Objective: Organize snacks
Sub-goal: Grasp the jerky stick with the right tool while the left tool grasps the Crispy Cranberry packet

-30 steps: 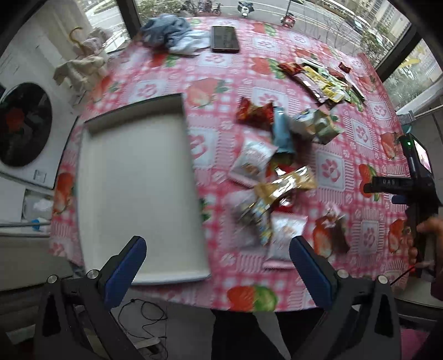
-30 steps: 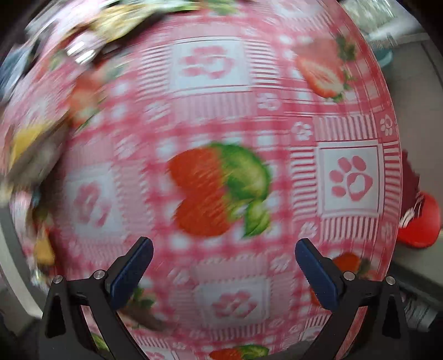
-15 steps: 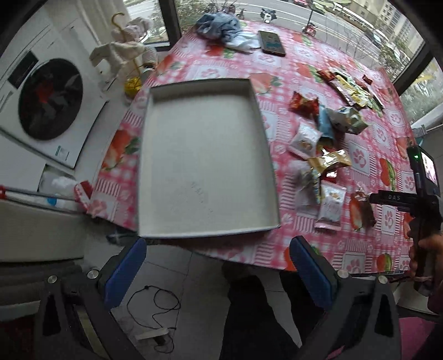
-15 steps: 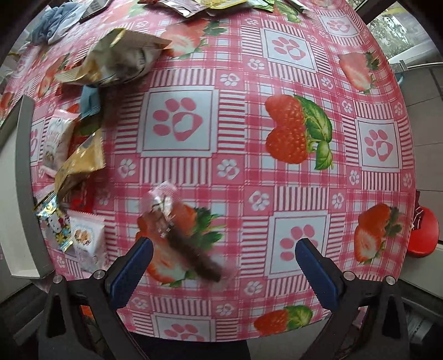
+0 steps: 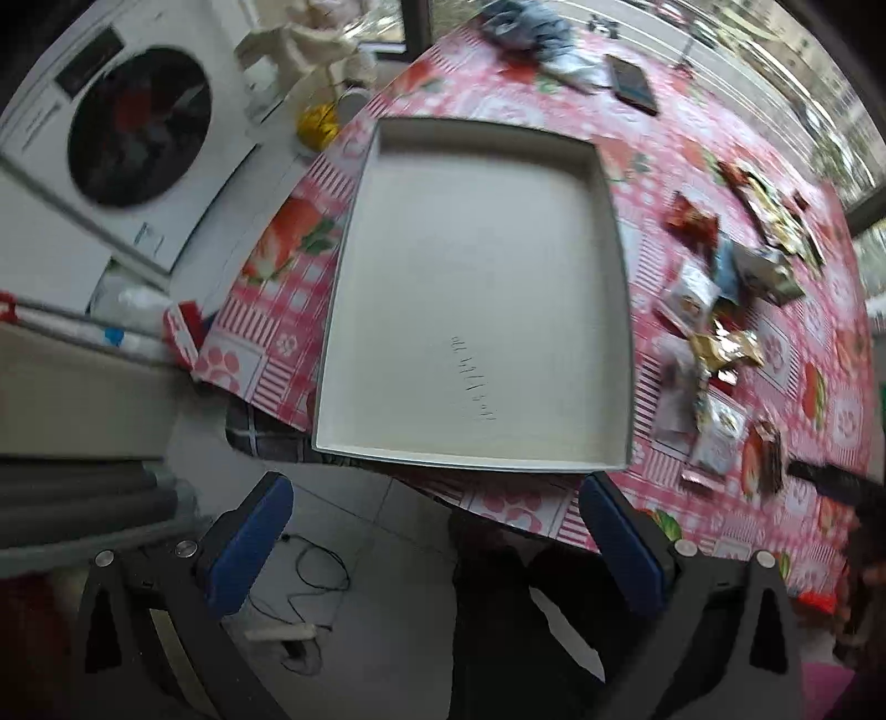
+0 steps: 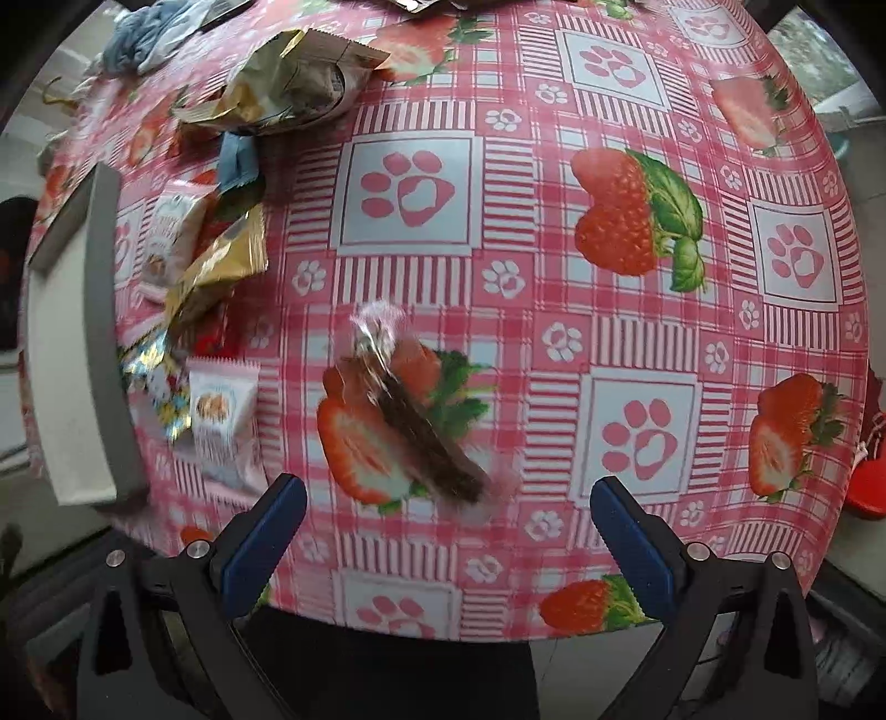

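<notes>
My left gripper (image 5: 434, 545) is hanging with its jaws standing wide apart and gripping nothing, off the near edge of the table (image 5: 830, 310). A shallow white tray (image 5: 354, 232) is lying at twelve o'clock on the pink strawberry cloth, its near edge overhanging. Snack packets (image 5: 720, 346) are lying scattered at two o'clock, just beside the tray's right wall. A washing machine (image 5: 127, 133) is standing at ten o'clock. A phone (image 5: 634, 83) is resting at one o'clock, beyond the tray.

A washing machine (image 5: 138, 127), a phone (image 5: 634, 84), and perhaps crumpled blue cloth (image 5: 526, 22).
</notes>
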The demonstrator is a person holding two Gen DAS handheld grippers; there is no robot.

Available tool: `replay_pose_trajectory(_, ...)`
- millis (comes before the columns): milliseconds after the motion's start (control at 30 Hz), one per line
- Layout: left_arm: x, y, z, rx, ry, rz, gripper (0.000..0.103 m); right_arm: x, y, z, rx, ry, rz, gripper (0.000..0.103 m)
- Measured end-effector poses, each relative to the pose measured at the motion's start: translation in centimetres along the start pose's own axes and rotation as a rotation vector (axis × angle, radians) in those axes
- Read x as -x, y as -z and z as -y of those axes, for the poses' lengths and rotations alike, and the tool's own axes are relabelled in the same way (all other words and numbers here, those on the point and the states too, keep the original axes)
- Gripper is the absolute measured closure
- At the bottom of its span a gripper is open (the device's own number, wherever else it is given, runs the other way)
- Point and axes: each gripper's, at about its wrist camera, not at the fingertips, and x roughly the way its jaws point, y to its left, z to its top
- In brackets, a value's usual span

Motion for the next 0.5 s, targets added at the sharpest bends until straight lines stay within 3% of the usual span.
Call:
replay_pose_trajectory(167, -3.1, -0.7, 1.5, 0.032, 0.022, -0.089, 0.000, 1.1, 3.1, 2.7, 0.036, 0.007, 0.005, 0.000)
replay_pose_trajectory(233, -3.4, -1.6, 3.1, 0.010, 0.023, -0.087, 0.000, 1.3, 4.2, 3.9, 0.010, 0.019, 0.002, 0.000)
replay_pose_trajectory(367, -3.7, -3.6, 7.9, -0.091, 0.018, -0.041, 0.000, 0.7, 6.1, 6.1, -0.053, 0.026, -0.032, 0.000)
replay_pose_trajectory(500, -6.7, -4.5, 11.9, -0.202, -0.034, -0.072, 0.000, 0.6, 7.0, 6.1, -0.011, 0.047, -0.050, 0.000)
